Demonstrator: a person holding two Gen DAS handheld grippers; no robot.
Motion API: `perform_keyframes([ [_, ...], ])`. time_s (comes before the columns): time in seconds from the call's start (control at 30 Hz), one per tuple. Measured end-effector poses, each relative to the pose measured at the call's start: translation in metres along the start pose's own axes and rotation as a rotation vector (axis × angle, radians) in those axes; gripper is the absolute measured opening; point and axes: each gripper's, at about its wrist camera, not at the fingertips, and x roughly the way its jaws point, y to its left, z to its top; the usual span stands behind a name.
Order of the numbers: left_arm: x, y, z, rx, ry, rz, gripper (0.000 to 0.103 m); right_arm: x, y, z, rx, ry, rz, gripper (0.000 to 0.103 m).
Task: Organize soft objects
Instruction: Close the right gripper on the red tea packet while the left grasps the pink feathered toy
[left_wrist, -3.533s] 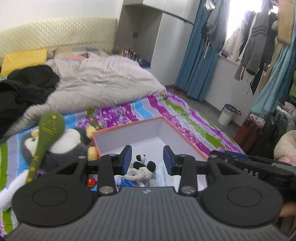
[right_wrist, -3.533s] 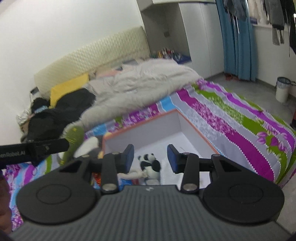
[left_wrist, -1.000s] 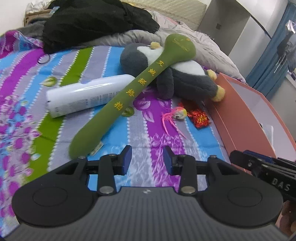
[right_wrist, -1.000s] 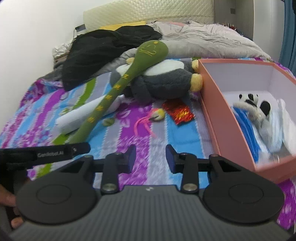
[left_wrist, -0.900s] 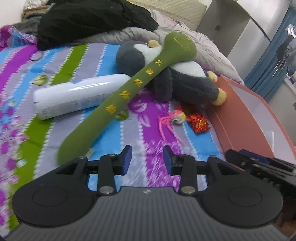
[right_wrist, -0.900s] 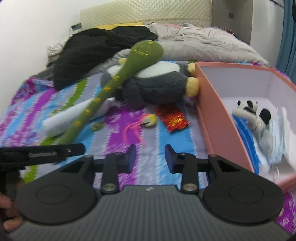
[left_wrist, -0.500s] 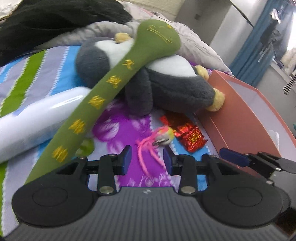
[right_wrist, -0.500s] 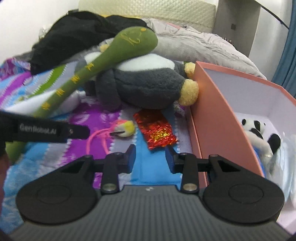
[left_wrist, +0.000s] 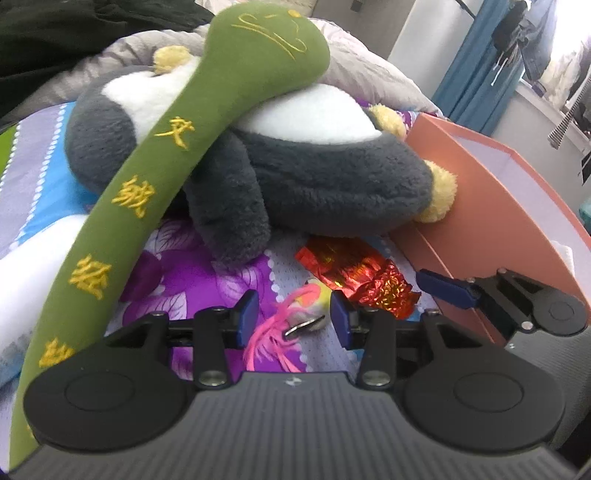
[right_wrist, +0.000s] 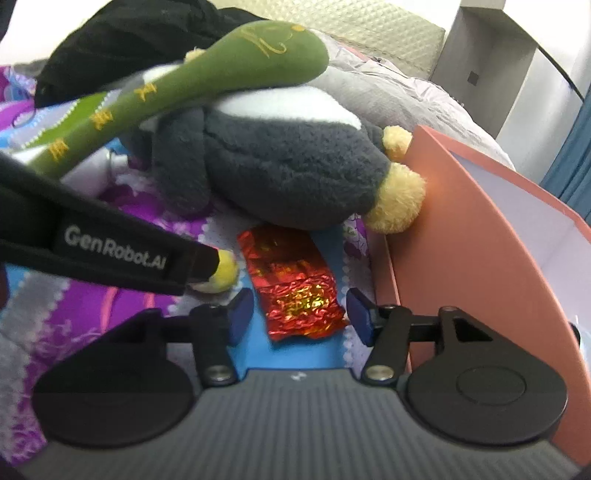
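Observation:
In the left wrist view my left gripper (left_wrist: 293, 319) hangs low over the striped bedsheet, its jaws opening. A small yellow toy with pink tassels (left_wrist: 308, 314) lies between its pads, untouched. In the right wrist view my right gripper (right_wrist: 300, 314) has its jaws opening around the near end of a red foil packet (right_wrist: 295, 280), pads clear of it. Just behind both lies a grey and white penguin plush (left_wrist: 314, 177) with a long green plush stick (left_wrist: 177, 147) draped across it. The salmon box (right_wrist: 480, 221) stands at the right.
A white bottle (left_wrist: 33, 266) lies at the left, under the green stick. Black clothing (right_wrist: 129, 33) and a grey duvet (right_wrist: 424, 99) are piled behind the penguin. The box wall is close to my right gripper's right finger (right_wrist: 360, 314).
Both grippers have come forward and down toward the small items in front of the penguin. The right jaws have spread noticeably wider; the left jaws a little.

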Motion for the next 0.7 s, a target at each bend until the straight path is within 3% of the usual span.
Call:
perform_keyframes([
  [0.27, 0.011, 0.002, 0.003, -0.001, 0.011, -0.019, 0.049, 0.02, 0.004, 0.0, -0.059, 0.016, -0.003, 0.058],
  [0.7, 0.019, 0.006, 0.006, -0.025, 0.049, -0.053, 0.047, 0.003, 0.006, -0.004, -0.061, 0.034, 0.01, 0.054],
])
